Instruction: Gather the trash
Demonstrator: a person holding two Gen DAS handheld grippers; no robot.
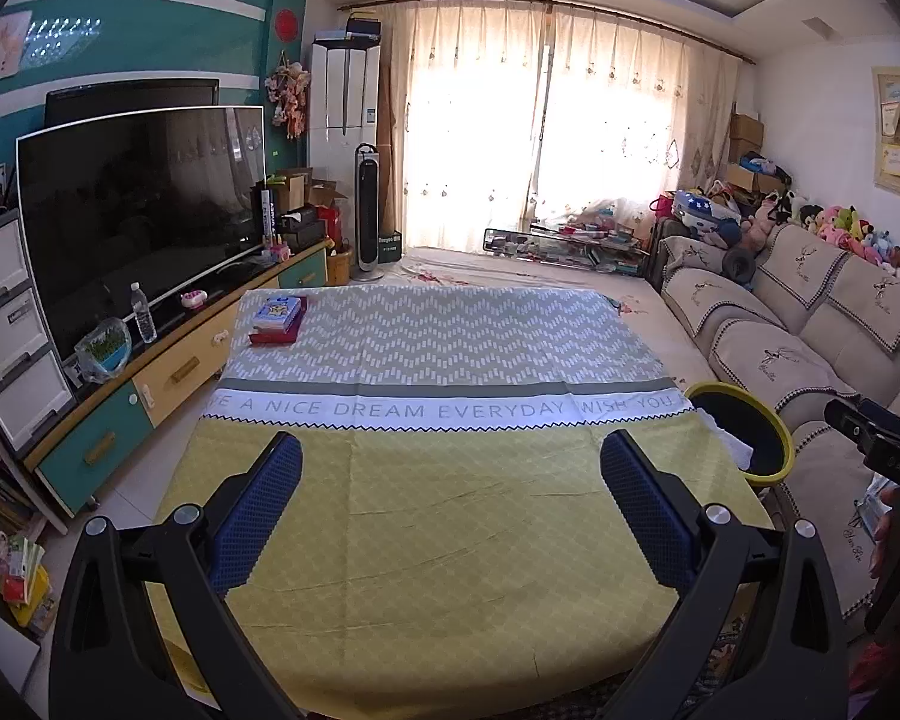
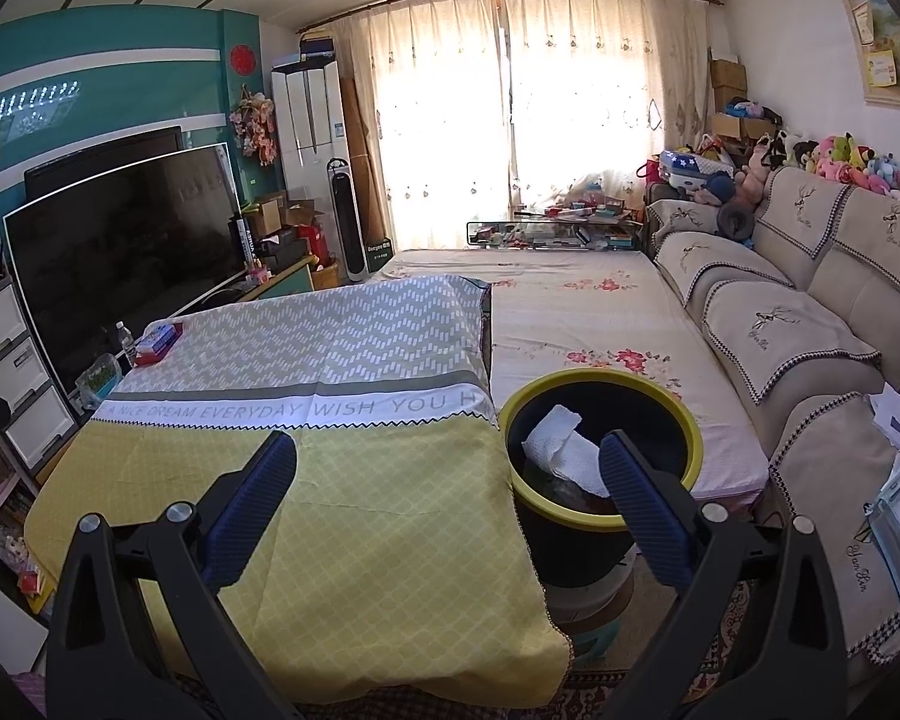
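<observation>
Your right gripper [image 2: 450, 504] gapes empty just beside the yellow-rimmed black bin [image 2: 600, 387], whose crumpled white tissue [image 2: 561, 450] lies inside (nearer this hand); your left gripper [image 1: 450, 501], equally wide, hovers over the tablecloth [image 1: 450, 510].

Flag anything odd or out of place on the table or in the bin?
Nothing stands out. The tablecloth lies flat, with only the stacked boxes at its far left corner. A crumpled white paper towel sits inside the yellow-rimmed bin, where trash belongs. Both grippers are open, holding nothing.
</observation>
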